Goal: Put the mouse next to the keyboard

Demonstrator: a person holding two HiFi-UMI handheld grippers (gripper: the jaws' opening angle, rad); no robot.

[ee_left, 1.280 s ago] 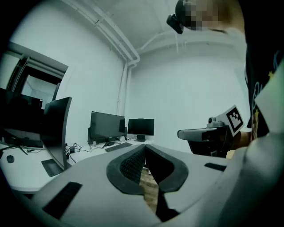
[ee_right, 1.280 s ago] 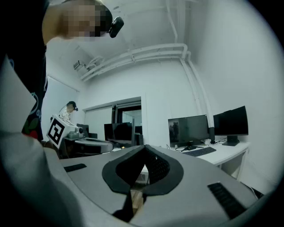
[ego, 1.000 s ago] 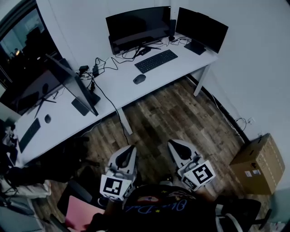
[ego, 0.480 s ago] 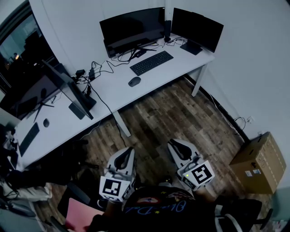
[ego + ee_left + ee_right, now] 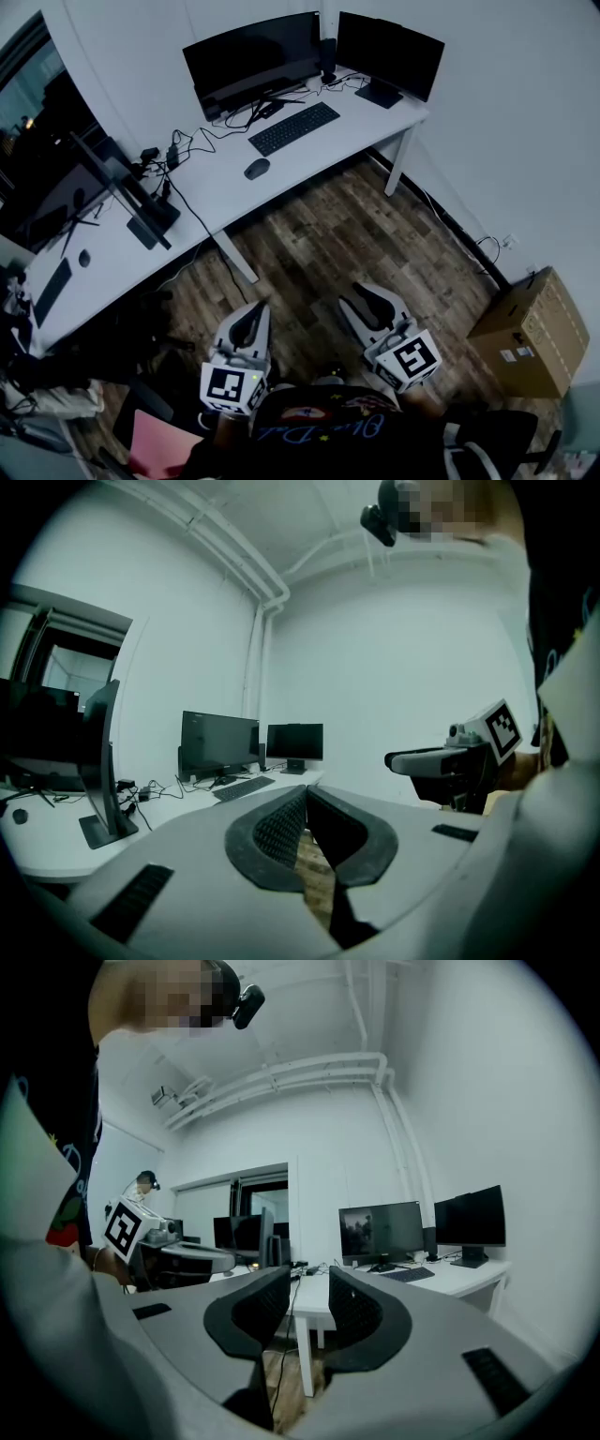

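Left tool point(image 5: 305, 803) has its jaws together, empty; right tool point(image 5: 307, 1302) has just been opening, with nothing between its jaws. Mouse point(image 5: 256, 168) lies near keyboard point(image 5: 293, 128) on the worktop point(image 5: 211, 192).

torso point(image 5: 328, 436) cut by bottom edge, mouse point(image 5: 256, 168) detail too small

No lettering is clear enough to read.

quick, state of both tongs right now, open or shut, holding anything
left tongs: shut, nothing between them
right tongs: open, have just been opening, nothing between them
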